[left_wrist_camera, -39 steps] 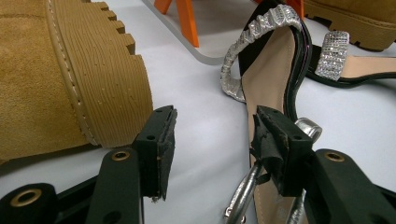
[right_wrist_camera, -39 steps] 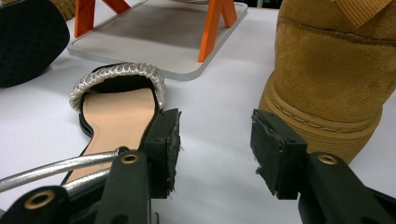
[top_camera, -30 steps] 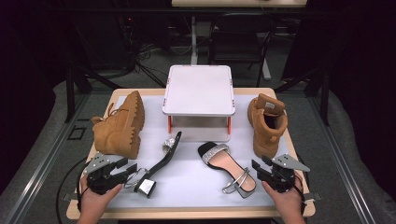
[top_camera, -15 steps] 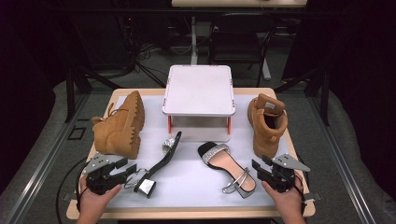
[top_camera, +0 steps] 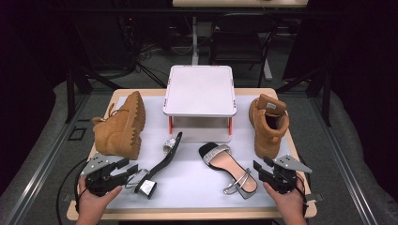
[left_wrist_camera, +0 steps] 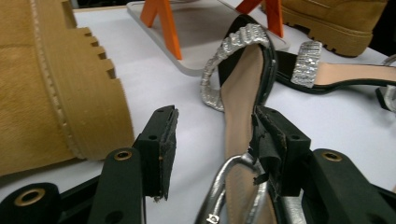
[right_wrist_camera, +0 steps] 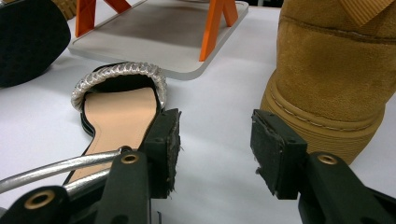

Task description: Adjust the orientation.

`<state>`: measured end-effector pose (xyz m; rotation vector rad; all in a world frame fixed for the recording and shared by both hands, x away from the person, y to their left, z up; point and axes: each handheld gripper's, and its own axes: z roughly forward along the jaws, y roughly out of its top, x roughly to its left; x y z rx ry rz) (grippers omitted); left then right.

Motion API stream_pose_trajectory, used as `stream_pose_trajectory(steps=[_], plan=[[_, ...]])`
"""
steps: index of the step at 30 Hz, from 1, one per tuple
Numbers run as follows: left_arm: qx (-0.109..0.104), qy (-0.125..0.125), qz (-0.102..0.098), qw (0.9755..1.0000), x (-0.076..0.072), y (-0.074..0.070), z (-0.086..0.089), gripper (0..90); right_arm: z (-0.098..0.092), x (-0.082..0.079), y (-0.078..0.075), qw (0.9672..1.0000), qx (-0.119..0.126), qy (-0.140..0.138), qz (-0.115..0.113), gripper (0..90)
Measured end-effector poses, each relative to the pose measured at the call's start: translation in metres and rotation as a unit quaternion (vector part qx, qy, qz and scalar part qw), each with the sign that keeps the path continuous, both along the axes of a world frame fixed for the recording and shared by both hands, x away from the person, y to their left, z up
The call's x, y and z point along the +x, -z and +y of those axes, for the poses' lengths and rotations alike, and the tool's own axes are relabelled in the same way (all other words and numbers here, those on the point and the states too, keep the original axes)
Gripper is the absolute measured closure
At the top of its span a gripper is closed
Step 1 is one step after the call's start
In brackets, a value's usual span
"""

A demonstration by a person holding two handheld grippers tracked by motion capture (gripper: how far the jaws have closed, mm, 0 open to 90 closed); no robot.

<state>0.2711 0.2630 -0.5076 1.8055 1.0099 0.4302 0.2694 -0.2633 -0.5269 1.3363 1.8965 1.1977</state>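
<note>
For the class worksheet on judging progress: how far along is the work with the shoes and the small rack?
Done: nothing; the white rack is bare on top. In hand: the left gripper, jaws open, sits at the ankle strap of the tipped sandal; the right gripper waits open beside the flat sandal. Left: probably both sandals, the boot on its side and the upright boot.

1. Both boots, one at the left (top_camera: 121,125) and one at the right (top_camera: 268,123), are coloured tan.
2. Black soles and glittering silver straps are seen on the two sandals (top_camera: 162,161) (top_camera: 227,168).
3. The stand (top_camera: 200,90) is topped in white, with orange legs.
4. The desk (top_camera: 197,187) is covered in white.
</note>
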Motion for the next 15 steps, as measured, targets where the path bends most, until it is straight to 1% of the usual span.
stream_pose_trajectory(steps=[2,3,4,5,8,9,12,15], plan=[[0.001,0.007,-0.001,1.0000,-0.001,-0.001,-0.004,50.0,0.000,0.000,0.000,1.0000,0.000,0.000,-0.001,52.4],[0.002,0.015,0.000,0.9999,-0.002,-0.002,-0.007,50.0,0.000,0.000,0.000,1.0000,0.000,0.000,0.000,52.3],[0.002,0.015,0.000,0.9999,-0.002,-0.002,-0.007,50.0,0.000,0.000,0.000,1.0000,0.000,0.000,0.000,52.3],[0.004,0.023,0.000,0.9997,-0.002,-0.003,-0.011,50.0,0.000,0.000,0.000,1.0000,0.001,0.001,0.001,52.4],[0.003,0.029,0.000,0.9996,-0.002,-0.003,-0.014,50.0,0.000,0.000,0.001,1.0000,0.002,0.000,0.000,52.4],[0.006,0.029,0.002,0.9995,-0.002,-0.003,-0.015,50.0,0.000,0.000,0.001,1.0000,0.002,-0.002,0.001,52.3],[0.006,0.033,0.007,0.9994,-0.001,-0.001,-0.018,50.0,0.000,0.000,0.001,1.0000,0.002,-0.002,0.001,52.3],[0.015,0.036,0.013,0.9991,0.003,0.003,-0.020,50.8,0.001,0.000,0.001,1.0000,0.002,-0.003,0.001,52.3]])
